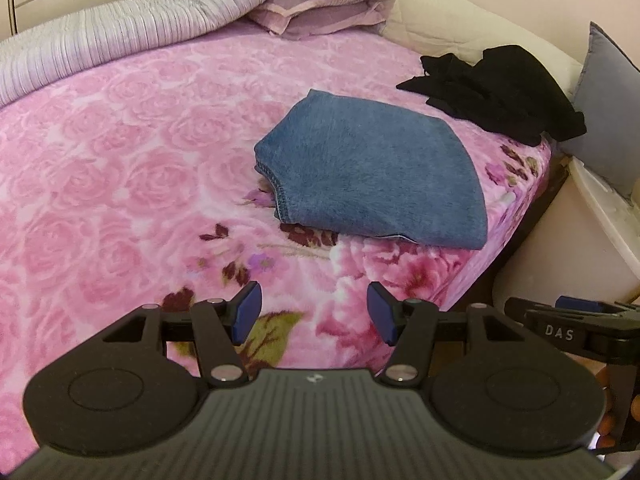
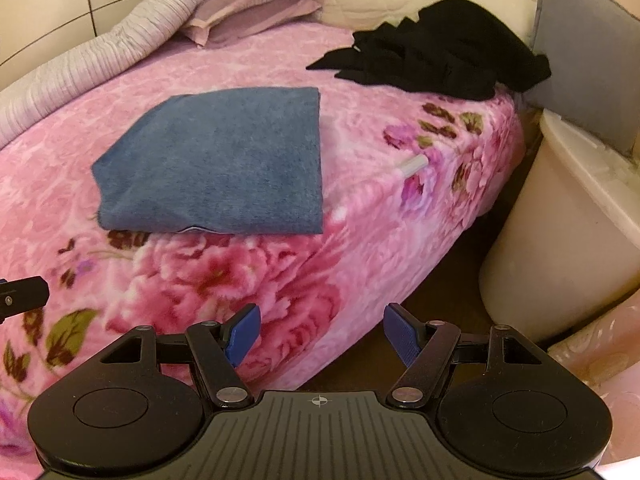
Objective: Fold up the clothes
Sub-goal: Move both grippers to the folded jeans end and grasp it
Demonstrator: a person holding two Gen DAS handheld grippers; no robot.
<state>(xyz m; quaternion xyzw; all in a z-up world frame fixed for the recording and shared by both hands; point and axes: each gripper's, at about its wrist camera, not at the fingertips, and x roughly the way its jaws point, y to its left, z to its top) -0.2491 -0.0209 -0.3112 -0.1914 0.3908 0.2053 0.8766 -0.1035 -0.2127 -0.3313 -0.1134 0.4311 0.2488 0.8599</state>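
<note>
**Denim folded, black pile still waiting**

Blue pads on both sets of fingers stand wide apart with nothing between them. My left gripper hangs over the flowered edge of the bed, and my right gripper sits just beside it, out over the bed's corner where the floor begins to show. Neither touches any cloth.

Ahead of both, the folded jeans lie flat on the pink rose blanket, near the bed's right edge. They make a tidy, squared stack: from the right wrist view the edges look straight and the layers even, with only a thin pale line of hem showing at the front. I judge that garment finished.

Beyond the jeans, well apart from them and toward the far right corner of the bed, sits a crumpled black garment. It is heaped and creased, with points of fabric sticking out, and I cannot tell whether it is one piece or several. It rests against a grey cushion. That pile is, I think, what remains.

At the head of the bed a striped quilt and a mauve pillow are bunched together; I take these as bedding rather than my work.

So I reckon roughly half done: one item folded, the black one untouched, and both hands free to reach for it.
</note>
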